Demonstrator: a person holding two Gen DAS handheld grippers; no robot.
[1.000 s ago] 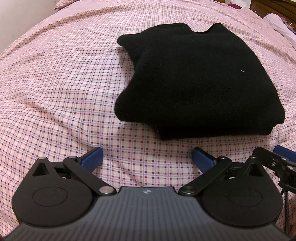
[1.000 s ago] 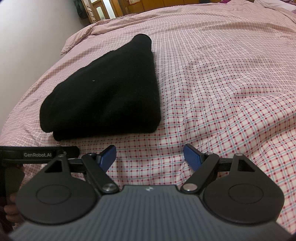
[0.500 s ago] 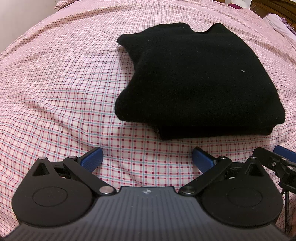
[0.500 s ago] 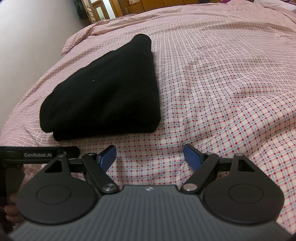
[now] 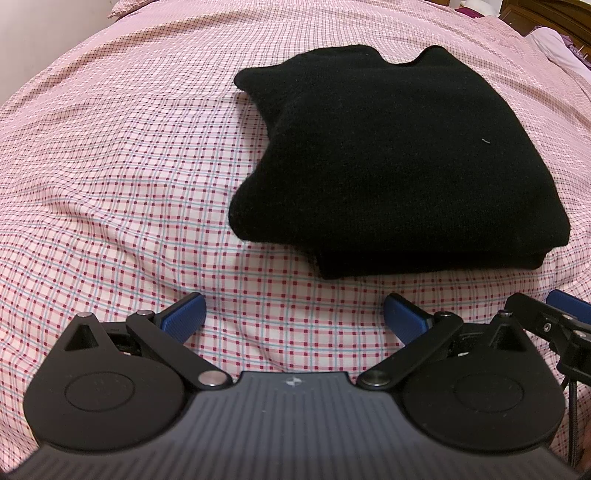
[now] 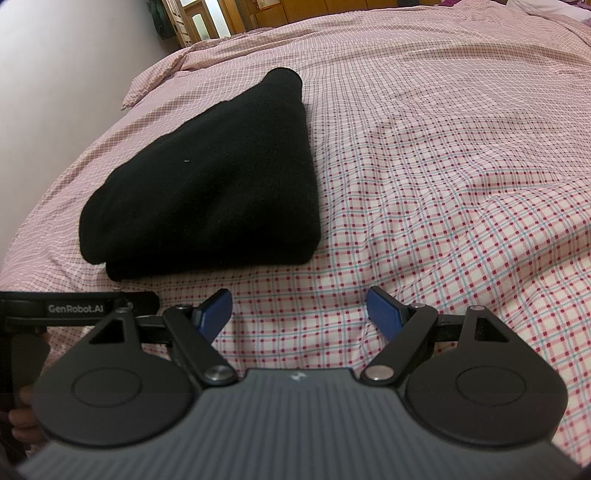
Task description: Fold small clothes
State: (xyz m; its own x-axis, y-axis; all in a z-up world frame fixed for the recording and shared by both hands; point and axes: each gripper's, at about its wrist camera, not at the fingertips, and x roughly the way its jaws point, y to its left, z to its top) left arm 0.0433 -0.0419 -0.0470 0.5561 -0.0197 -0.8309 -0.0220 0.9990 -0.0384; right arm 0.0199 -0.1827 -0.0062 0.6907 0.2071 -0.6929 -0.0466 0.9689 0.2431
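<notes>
pink checked bedspread (image 5: 110, 166), folded black garment (image 5: 399, 166) lying on it, wooden furniture (image 6: 295, 14) behind, left tongs (image 5: 293, 317) and right tongs (image 6: 299, 314) wide apart, empty

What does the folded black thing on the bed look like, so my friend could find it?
Look at the big bed with the pink checked sheet. A thick black folded garment lies on it, just beyond the open jaws of both grippers. It is the only dark, plain thing on the patterned sheet, with one tiny white fleck on top.

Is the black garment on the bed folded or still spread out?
Folded. The black garment lies as a compact stack on the checked bedspread, with layered edges showing along its near side.
</notes>
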